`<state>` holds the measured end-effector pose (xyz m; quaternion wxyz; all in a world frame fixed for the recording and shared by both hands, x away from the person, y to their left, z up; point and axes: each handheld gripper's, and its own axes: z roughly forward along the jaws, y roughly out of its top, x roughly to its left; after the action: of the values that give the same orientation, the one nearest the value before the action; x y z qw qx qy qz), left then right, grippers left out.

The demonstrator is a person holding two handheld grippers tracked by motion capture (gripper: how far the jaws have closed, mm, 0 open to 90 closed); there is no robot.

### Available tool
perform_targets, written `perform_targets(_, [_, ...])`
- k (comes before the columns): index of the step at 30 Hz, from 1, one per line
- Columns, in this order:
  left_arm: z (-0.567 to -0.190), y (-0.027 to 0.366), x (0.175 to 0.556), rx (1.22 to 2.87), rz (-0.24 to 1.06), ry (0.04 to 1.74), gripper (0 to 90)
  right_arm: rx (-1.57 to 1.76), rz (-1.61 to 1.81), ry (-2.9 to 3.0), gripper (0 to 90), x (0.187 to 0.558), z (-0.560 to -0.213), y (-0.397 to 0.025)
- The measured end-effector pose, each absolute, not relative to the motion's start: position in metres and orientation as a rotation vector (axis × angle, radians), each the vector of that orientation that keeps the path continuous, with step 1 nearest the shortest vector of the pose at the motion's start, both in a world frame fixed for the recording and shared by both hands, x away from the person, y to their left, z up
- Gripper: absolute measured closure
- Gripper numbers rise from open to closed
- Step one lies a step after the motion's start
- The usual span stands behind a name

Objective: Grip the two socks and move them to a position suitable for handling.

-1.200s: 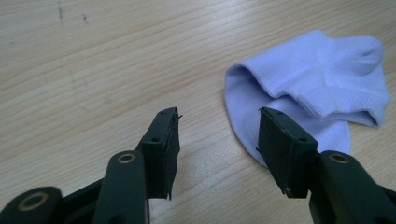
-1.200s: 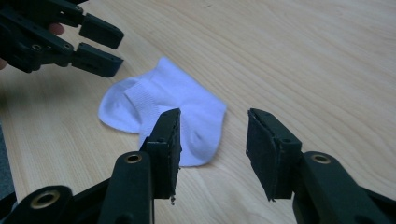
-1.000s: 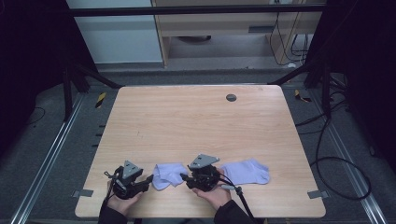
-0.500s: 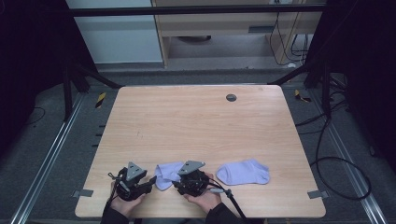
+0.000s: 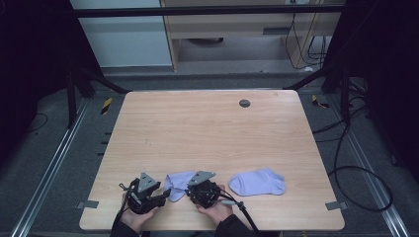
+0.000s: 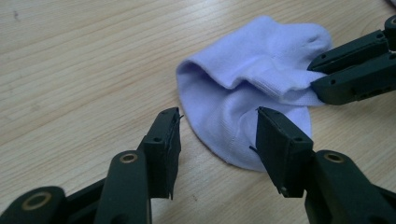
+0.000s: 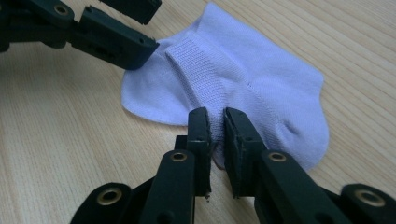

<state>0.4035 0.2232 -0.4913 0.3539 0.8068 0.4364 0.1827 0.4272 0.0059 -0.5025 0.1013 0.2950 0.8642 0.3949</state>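
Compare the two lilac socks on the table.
The near sock lies folded between the grippers, pinched by the right gripper; the far sock lies flat and untouched to its right. The left gripper stands open at the near sock's edge. Both are lilac ankle socks.

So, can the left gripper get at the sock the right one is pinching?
Probably yes: the left gripper is open, fingers straddling the edge of the sock, with nothing between.

Second sock [image 5: 258, 181] lying flat on wooden table [image 5: 207, 133]; grommet [image 5: 244, 103] near far edge.
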Motion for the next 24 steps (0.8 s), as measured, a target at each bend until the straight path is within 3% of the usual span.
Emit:
perform_targets(5, [-0.494,0.22,0.404,2.121,0.458,1.131,52.9,0.879,1.174,2.546,82.8,0.427,-0.503,0.006])
perform_targets(9, [-0.495,0.22,0.405,2.136,0.438,1.125,64.0,0.884,1.196,2.525,83.6,0.426,-0.502,0.005])
perform_targets(11, [-0.495,0.22,0.405,2.145,0.44,1.12,73.9,0.895,1.247,2.501,83.8,0.426,-0.498,0.003])
perform_targets(16, [-0.494,0.221,0.407,2.162,0.421,1.111,83.4,0.927,1.328,2.433,83.9,0.429,-0.485,0.0])
perform_targets(24, [-0.493,0.221,0.407,2.167,0.416,1.119,85.0,1.057,1.38,2.31,83.7,0.453,-0.468,-0.002])
